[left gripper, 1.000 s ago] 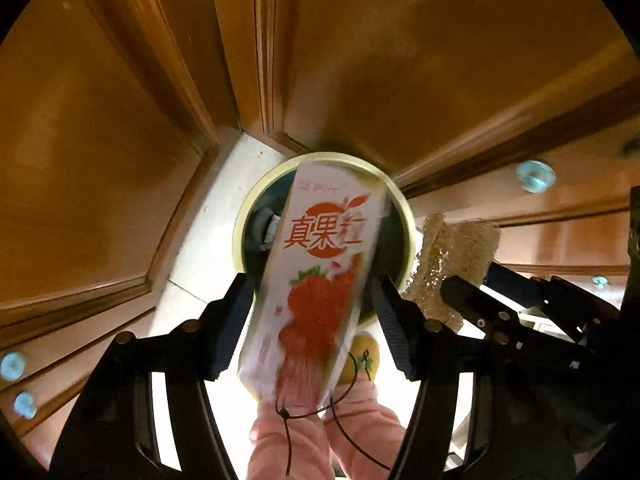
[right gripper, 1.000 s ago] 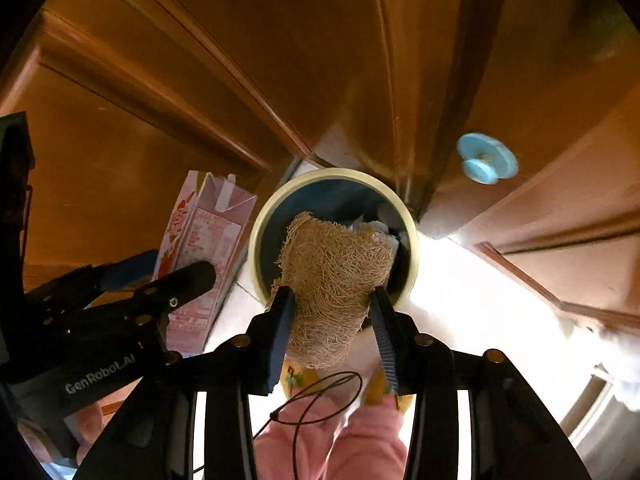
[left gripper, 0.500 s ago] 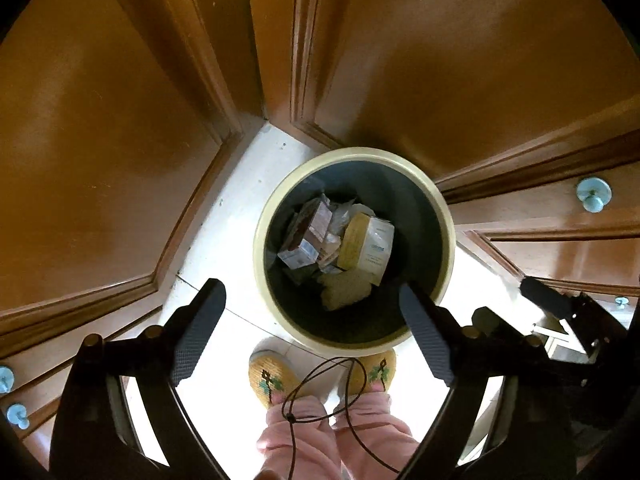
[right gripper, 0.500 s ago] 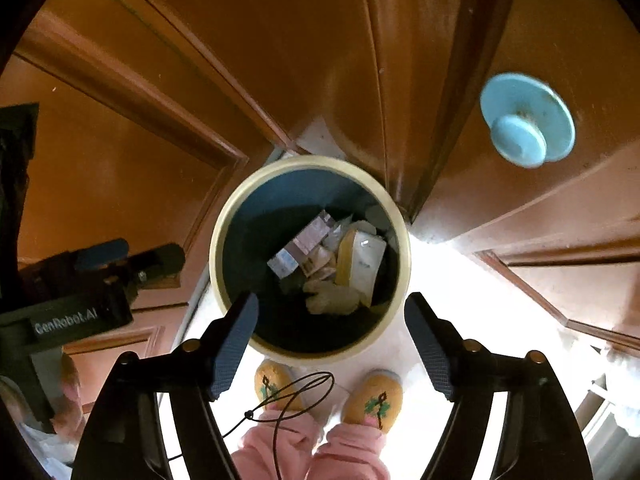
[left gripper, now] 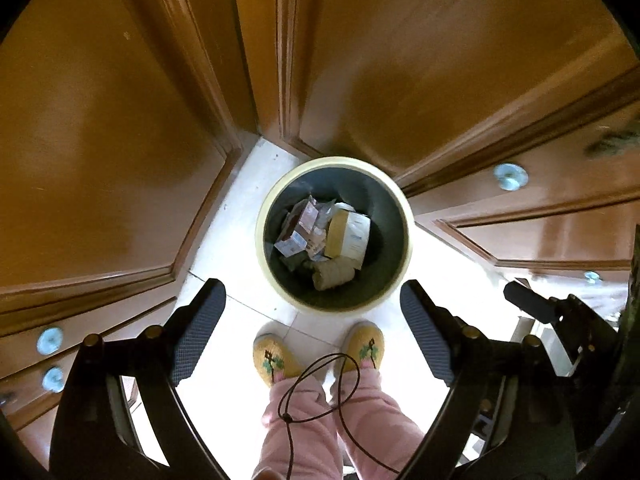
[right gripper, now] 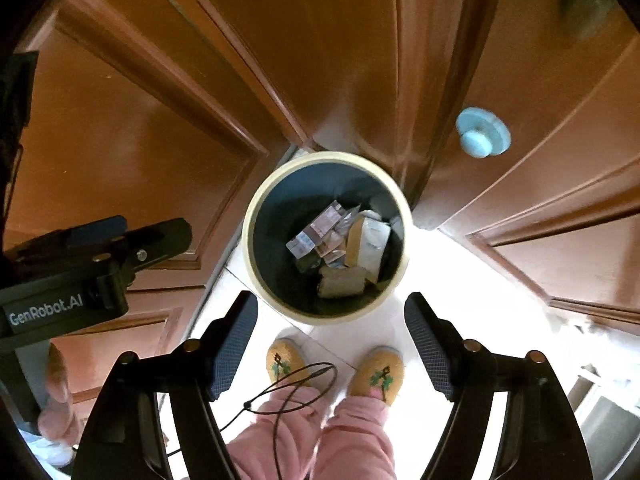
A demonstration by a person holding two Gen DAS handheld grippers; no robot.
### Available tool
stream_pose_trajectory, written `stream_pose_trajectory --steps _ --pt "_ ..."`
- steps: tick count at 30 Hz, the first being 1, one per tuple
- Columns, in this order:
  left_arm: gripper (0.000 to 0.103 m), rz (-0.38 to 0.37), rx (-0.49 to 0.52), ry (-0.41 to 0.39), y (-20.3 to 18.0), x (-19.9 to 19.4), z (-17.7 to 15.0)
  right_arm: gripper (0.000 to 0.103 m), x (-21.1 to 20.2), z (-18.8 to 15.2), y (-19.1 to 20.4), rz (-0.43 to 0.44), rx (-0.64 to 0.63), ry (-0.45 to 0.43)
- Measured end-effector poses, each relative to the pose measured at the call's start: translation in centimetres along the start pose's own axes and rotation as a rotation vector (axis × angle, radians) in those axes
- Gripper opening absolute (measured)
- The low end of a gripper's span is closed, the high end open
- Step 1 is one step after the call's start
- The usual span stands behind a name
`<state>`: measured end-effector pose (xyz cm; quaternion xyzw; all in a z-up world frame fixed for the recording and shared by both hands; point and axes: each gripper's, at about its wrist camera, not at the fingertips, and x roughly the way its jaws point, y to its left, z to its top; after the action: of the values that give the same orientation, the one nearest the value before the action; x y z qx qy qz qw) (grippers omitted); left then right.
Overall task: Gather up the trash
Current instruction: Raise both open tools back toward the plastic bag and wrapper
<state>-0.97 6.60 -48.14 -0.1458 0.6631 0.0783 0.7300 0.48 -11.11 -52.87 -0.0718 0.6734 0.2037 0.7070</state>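
A round trash bin (left gripper: 264,248) (right gripper: 248,248) with a cream rim and dark inside stands on the floor below both grippers. Several cartons and wrappers lie in it, among them a juice carton (left gripper: 298,226) (right gripper: 316,232) and a tan loofah sponge (left gripper: 332,274) (right gripper: 342,286). My left gripper (left gripper: 312,332) hangs high above the bin, pointing down, open and empty. My right gripper (right gripper: 330,340) is likewise open and empty above the bin. The left gripper's body (right gripper: 80,280) shows at the left of the right wrist view.
Brown wooden cabinet doors (left gripper: 120,120) (right gripper: 520,240) with pale blue knobs (left gripper: 510,177) (right gripper: 482,138) close in around the bin on a white tiled floor (left gripper: 224,236). A person's yellow slippers (left gripper: 276,356) (right gripper: 376,376) and pink trouser legs stand just before the bin.
Both grippers opened: the juice carton left the left one and the loofah left the right one, and both now lie in the bin. Both grippers have risen, so the bin looks smaller.
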Motion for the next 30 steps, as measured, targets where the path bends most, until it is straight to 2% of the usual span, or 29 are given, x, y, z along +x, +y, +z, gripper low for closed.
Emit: stream_pose_trajectory --steps 5,11,15,21,30 --pt "0.087 -0.018 0.022 -0.023 -0.8 -6.5 0.2 0.077 -6.1 0.3 1.4 -0.050 -0.014 -0.021" --pt "0.087 -0.041 0.083 -0.094 -2.3 -17.0 1.3 0.077 -16.2 1.1 3.0 -0.066 0.028 -0.085" --pt "0.087 -0.058 0.132 -0.178 -3.2 -24.2 2.2 0.077 -23.0 1.5 3.8 -0.051 0.060 -0.132" --pt "0.087 -0.084 0.188 -0.327 -4.1 -34.3 3.2 0.081 -32.3 1.3 6.4 -0.109 0.039 -0.245" --pt "0.087 -0.086 0.292 -0.524 -6.3 -44.0 4.6 0.084 -43.3 1.9 8.8 -0.151 0.035 -0.444"
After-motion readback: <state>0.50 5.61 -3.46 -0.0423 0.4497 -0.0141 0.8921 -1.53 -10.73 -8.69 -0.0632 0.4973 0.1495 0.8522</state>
